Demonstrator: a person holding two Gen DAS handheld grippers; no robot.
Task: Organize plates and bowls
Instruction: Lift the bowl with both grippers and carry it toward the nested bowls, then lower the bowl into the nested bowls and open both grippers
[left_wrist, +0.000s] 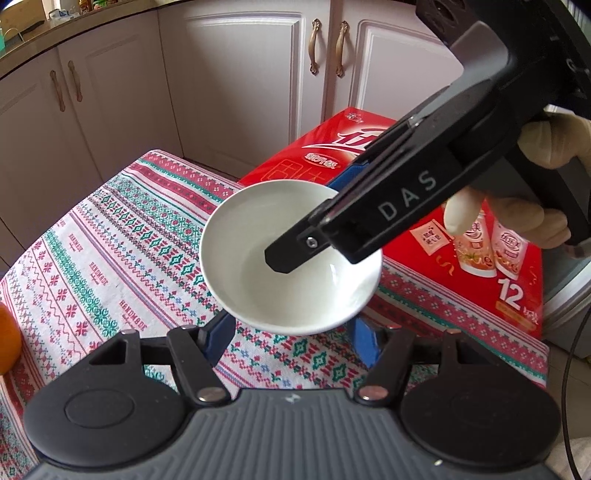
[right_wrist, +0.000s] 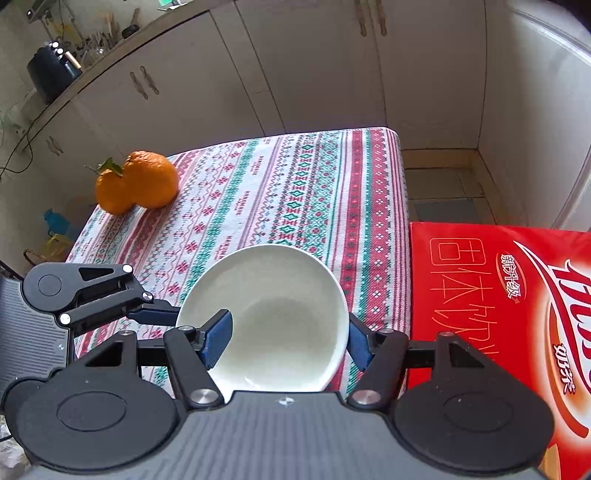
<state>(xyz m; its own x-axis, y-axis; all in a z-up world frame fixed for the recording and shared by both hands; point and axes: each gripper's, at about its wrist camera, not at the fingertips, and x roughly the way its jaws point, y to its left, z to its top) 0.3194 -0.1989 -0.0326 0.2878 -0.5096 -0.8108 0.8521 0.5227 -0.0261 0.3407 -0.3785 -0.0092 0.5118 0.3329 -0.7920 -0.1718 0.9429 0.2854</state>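
Quickly: one white bowl sat up off the worktop's patterned cloth, near the right edge, beside one red carton.

The right wrist view showed the right tongs clamped on the bowl, one blue pad inside and the other outside the rim. It alone showed two oranges, touching, at the far left corner. The left wrist view caught only a sliver of orange at its left border.

The left wrist view alone showed a gloved hand on the right tool's handle. It also showed the left tongs set narrow around the bowl's underside. Their tips were hidden by the bowl, so whether they gripped it could not be told.

The cloth's middle and far side lay bare. White cabinets stood behind, and floor showed past the right edge.

Count: two tongs, one bowl, two oranges, one carton.
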